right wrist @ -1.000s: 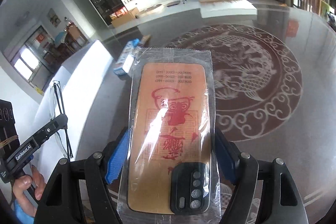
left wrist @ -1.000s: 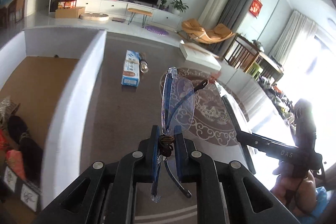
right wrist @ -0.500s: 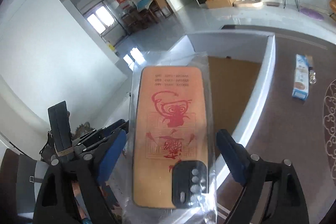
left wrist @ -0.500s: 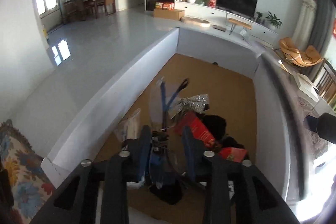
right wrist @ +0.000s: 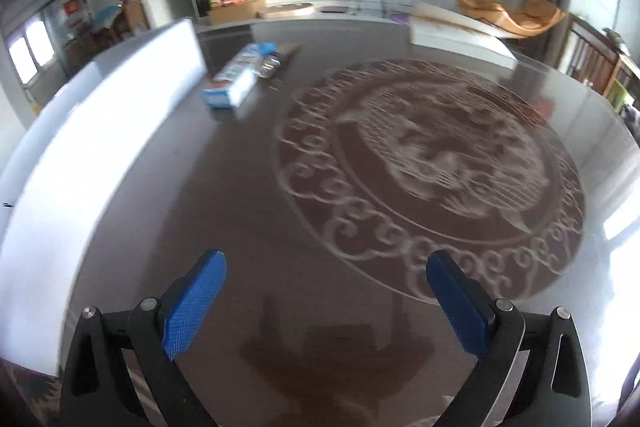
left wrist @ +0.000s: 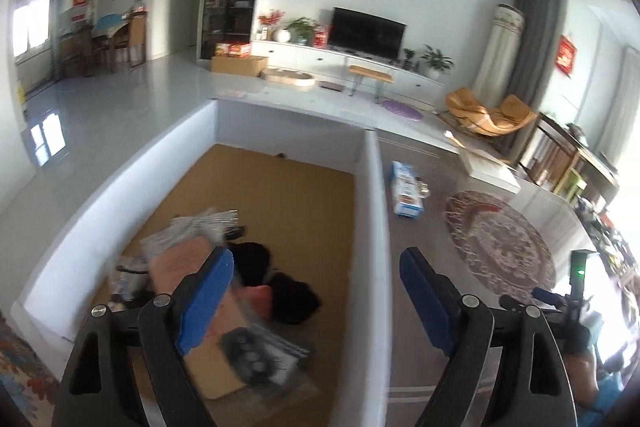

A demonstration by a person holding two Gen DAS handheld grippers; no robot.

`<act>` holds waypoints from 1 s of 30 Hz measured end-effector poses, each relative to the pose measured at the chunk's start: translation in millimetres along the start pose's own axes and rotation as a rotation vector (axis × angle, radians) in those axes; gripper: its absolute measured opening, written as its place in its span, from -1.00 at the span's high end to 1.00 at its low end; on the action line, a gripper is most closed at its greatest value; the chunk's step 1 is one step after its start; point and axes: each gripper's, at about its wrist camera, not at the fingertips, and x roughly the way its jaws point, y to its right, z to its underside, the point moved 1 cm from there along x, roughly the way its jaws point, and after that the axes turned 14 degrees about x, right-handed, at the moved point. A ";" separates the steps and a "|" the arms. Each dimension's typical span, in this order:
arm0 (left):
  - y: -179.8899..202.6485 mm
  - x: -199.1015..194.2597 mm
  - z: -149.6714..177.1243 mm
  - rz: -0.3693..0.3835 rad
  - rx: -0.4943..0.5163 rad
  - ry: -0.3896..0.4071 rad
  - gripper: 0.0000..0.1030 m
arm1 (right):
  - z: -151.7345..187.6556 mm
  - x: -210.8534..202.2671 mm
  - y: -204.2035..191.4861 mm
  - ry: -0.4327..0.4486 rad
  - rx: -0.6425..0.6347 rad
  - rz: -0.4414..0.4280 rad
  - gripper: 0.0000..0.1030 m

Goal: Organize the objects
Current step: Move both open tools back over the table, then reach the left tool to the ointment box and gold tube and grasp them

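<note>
Both tools are empty right now. The left gripper (left wrist: 316,277) has its jaws opening with nothing between them, and it hangs over the right-hand wall of the white box (left wrist: 374,195). Below and to the left of its left finger, inside the box, lies a heap: a phone case in a clear bag (left wrist: 224,339) nearest the tool, some dark bundles (left wrist: 294,297) beside it, and crinkly silver packets (left wrist: 200,227) further ahead. Much of that pile is blurred, so I can't tell everything in it.

The right gripper (right wrist: 326,293) is also opening, almost fully spread, with only bare table (right wrist: 240,187) between its fingers. Far ahead and to its left, 1 blue and white carton (right wrist: 236,77) lies on the table just beside the box wall, with a small shiny thing (right wrist: 272,65) next to it.

By my reckoning most of the tidying is done, and those 2 items are what remains to go in.
</note>
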 end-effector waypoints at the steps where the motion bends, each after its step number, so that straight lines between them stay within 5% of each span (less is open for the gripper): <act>1: 16.9 -0.6 -3.4 0.035 0.033 0.004 -0.66 | -0.5 6.1 20.1 0.003 0.012 0.042 -0.95; 5: 88.7 8.2 -4.6 0.188 0.149 -0.016 -0.81 | 3.6 11.6 68.7 0.009 0.054 0.126 -0.95; 10: 151.1 49.1 16.7 0.316 0.183 -0.158 -0.82 | 8.6 5.9 78.2 0.022 0.115 0.112 -0.99; 20: 180.5 110.6 56.7 0.210 0.245 -0.302 -0.81 | 8.3 9.1 73.9 0.022 0.094 0.110 -1.00; 30: 178.3 140.2 5.8 0.110 0.282 -0.262 -0.81 | 8.4 8.9 74.1 0.022 0.094 0.109 -1.00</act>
